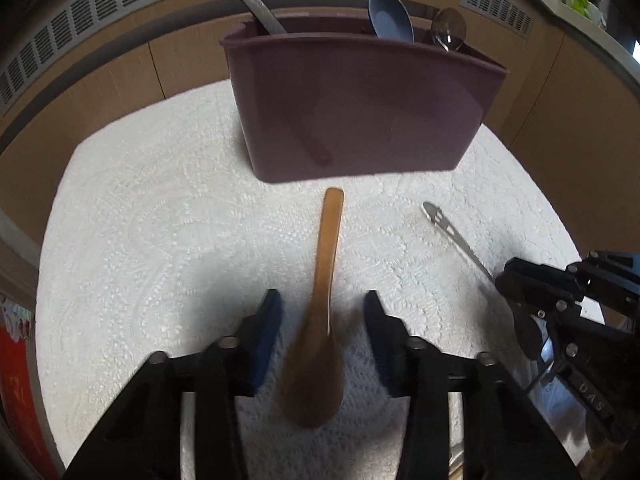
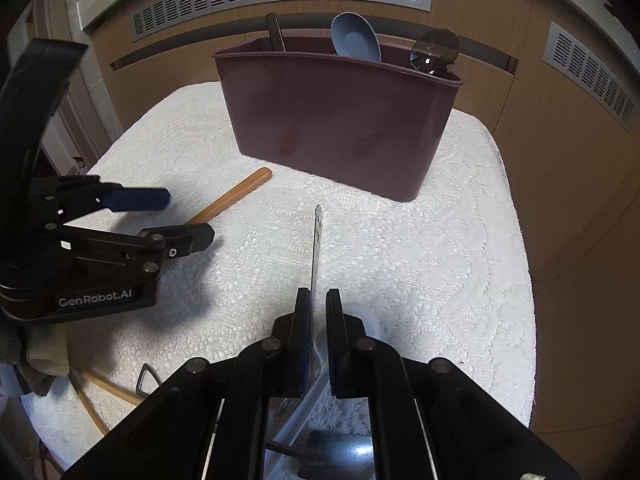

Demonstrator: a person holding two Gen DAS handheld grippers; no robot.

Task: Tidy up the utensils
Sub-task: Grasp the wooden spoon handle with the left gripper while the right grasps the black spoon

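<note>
The left gripper point(image 1: 322, 320) straddles the wooden spoon point(image 1: 326, 280), seemingly unpinched, handle toward the bin point(image 1: 360, 112); the right gripper point(image 2: 317, 312) clamps the metal utensil point(image 2: 316, 248).

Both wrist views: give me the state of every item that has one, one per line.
Left gripper: open, astride the wooden spoon, pads not touching.
Right gripper: shut on the metal utensil.
Wooden spoon: flat on the white cloth, handle toward the bin.
Metal utensil: held on edge, pointing at the bin.
Bin: upright, holding a blue spoon, a dark spoon and a handle.
</note>
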